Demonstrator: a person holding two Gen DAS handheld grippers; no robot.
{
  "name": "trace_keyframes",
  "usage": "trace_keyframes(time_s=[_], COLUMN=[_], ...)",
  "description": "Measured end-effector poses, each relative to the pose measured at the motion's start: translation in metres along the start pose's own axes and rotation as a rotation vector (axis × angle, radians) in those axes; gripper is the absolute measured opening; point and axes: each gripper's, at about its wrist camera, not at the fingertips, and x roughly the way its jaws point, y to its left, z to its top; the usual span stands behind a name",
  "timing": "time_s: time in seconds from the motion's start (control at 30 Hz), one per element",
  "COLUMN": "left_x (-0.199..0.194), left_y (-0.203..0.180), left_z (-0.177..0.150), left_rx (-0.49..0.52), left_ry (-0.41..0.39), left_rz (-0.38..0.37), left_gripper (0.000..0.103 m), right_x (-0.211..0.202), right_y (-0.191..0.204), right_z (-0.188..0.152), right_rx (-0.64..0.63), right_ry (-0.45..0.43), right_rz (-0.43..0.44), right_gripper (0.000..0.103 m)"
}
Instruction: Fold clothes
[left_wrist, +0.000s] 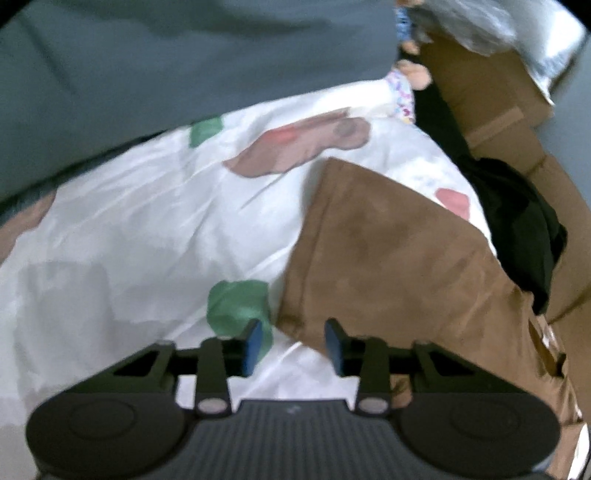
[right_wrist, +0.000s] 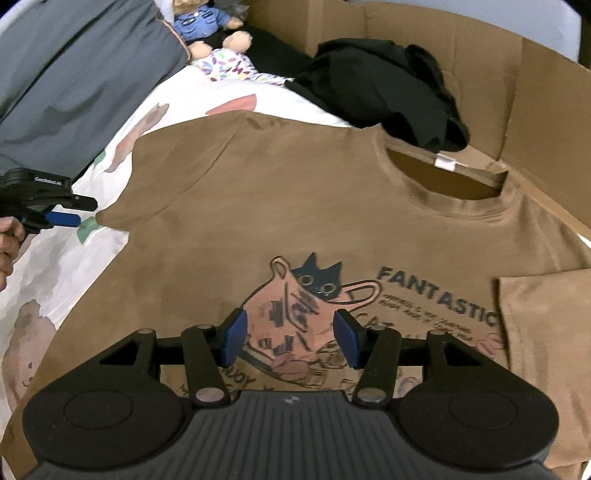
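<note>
A brown T-shirt (right_wrist: 295, 203) with a cat print and the word FANTASTIC lies face up on a white bedsheet (left_wrist: 129, 221) printed with bears. Its left sleeve (left_wrist: 388, 251) is spread out; its right sleeve (right_wrist: 546, 332) lies folded inward. My left gripper (left_wrist: 294, 345) hovers at the tip of the left sleeve, jaws apart, with only the sleeve's corner edge and sheet showing between the blue pads. The right wrist view shows this left gripper (right_wrist: 70, 218) beside the sleeve tip. My right gripper (right_wrist: 291, 336) stands open above the cat print, holding nothing.
A crumpled black garment (right_wrist: 376, 88) lies beyond the collar, against a cardboard box (right_wrist: 546, 92). A teddy bear (right_wrist: 207, 26) and a grey pillow (right_wrist: 74, 74) sit at the back left. A person's hand (right_wrist: 7, 243) holds the left gripper.
</note>
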Motion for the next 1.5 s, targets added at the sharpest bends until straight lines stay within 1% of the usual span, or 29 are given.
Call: trace_keyframes(time_s=[0.1, 0.17, 0.2, 0.3, 0.5, 0.7, 0.83, 0.87, 0.9, 1.0, 1.03, 1.07, 1.1, 1.13, 1.17, 1.23, 1.3, 1.43, 1.5], left_x=[0.007, 0.012, 0.014, 0.021, 0.036, 0.043, 0.043, 0.043, 0.043, 0.041, 0.038, 0.035, 0.032, 0.029, 0.025, 0.020, 0.015, 0.011, 0.010], left_y=[0.009, 0.013, 0.013, 0.012, 0.013, 0.016, 0.020, 0.021, 0.021, 0.020, 0.020, 0.020, 0.020, 0.019, 0.019, 0.018, 0.018, 0.020, 0.023], left_z=[0.000, 0.000, 0.000, 0.001, -0.003, -0.001, -0.001, 0.000, 0.000, 0.000, 0.000, 0.001, 0.002, 0.003, 0.005, 0.008, 0.009, 0.012, 0.014], left_rx=[-0.073, -0.111, -0.119, -0.125, -0.166, -0.206, -0.249, -0.253, -0.251, -0.235, -0.236, -0.236, -0.232, -0.229, -0.225, -0.221, -0.213, -0.206, -0.206], left_ry=[0.020, 0.033, 0.036, 0.041, 0.037, 0.030, 0.030, 0.030, 0.028, 0.022, 0.017, 0.011, 0.008, 0.004, -0.002, -0.013, -0.030, -0.043, -0.048], left_rz=[-0.018, -0.043, -0.050, -0.036, -0.035, -0.052, -0.066, -0.066, -0.064, -0.075, -0.086, -0.102, -0.115, -0.128, -0.149, -0.178, -0.212, -0.250, -0.272], left_gripper=[0.024, 0.024, 0.024, 0.024, 0.025, 0.026, 0.025, 0.019, 0.010, 0.006, 0.005, 0.005, 0.005, 0.005, 0.005, 0.005, 0.005, 0.005, 0.005], right_x=[0.004, 0.007, 0.009, 0.014, 0.022, 0.029, 0.035, 0.036, 0.038, 0.042, 0.043, 0.044, 0.046, 0.048, 0.049, 0.053, 0.055, 0.067, 0.075], right_y=[0.003, 0.004, 0.003, 0.001, -0.003, -0.002, 0.006, 0.009, 0.014, 0.029, 0.035, 0.041, 0.048, 0.055, 0.060, 0.069, 0.077, 0.096, 0.105], right_z=[-0.001, -0.001, -0.001, -0.002, -0.007, -0.007, -0.001, 0.001, 0.004, 0.012, 0.013, 0.015, 0.017, 0.019, 0.021, 0.025, 0.029, 0.038, 0.041], right_rx=[-0.004, -0.006, -0.002, 0.007, 0.027, 0.028, 0.033, 0.035, 0.038, 0.046, 0.039, 0.031, 0.018, 0.006, 0.008, 0.009, 0.004, 0.017, 0.029], right_ry=[0.004, 0.008, 0.012, 0.021, 0.043, 0.039, 0.023, 0.018, 0.011, -0.017, -0.032, -0.046, -0.056, -0.067, -0.070, -0.077, -0.080, -0.083, -0.091], right_rz=[0.006, 0.008, 0.009, 0.008, 0.011, 0.019, 0.031, 0.035, 0.039, 0.049, 0.039, 0.029, 0.027, 0.026, 0.045, 0.082, 0.097, 0.152, 0.152], right_gripper=[0.057, 0.057, 0.057, 0.057, 0.057, 0.057, 0.057, 0.057, 0.057, 0.056, 0.051, 0.042, 0.038, 0.031, 0.028, 0.025, 0.023, 0.021, 0.019])
